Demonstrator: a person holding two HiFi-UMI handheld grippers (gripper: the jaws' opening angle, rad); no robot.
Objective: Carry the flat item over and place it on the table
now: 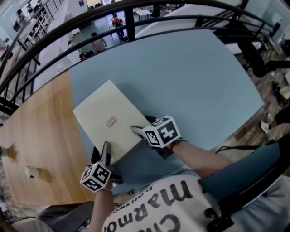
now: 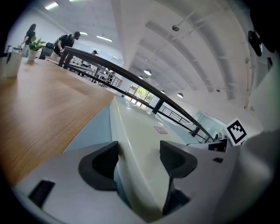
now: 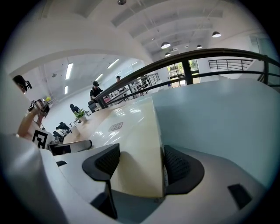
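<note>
A flat cream box with a small red print on its lid lies over the light-blue table, near its seam with the wood surface. My left gripper holds the box's near corner; in the left gripper view its dark pads sit on either face of the box. My right gripper grips the near right edge, one pad on the lid and the other under the edge of the box. Whether the box rests on the table or hangs just above it I cannot tell.
A wood tabletop adjoins the blue one on the left, with a small white object on it. A dark curved railing runs behind the table. A blue chair and a cable are at the right.
</note>
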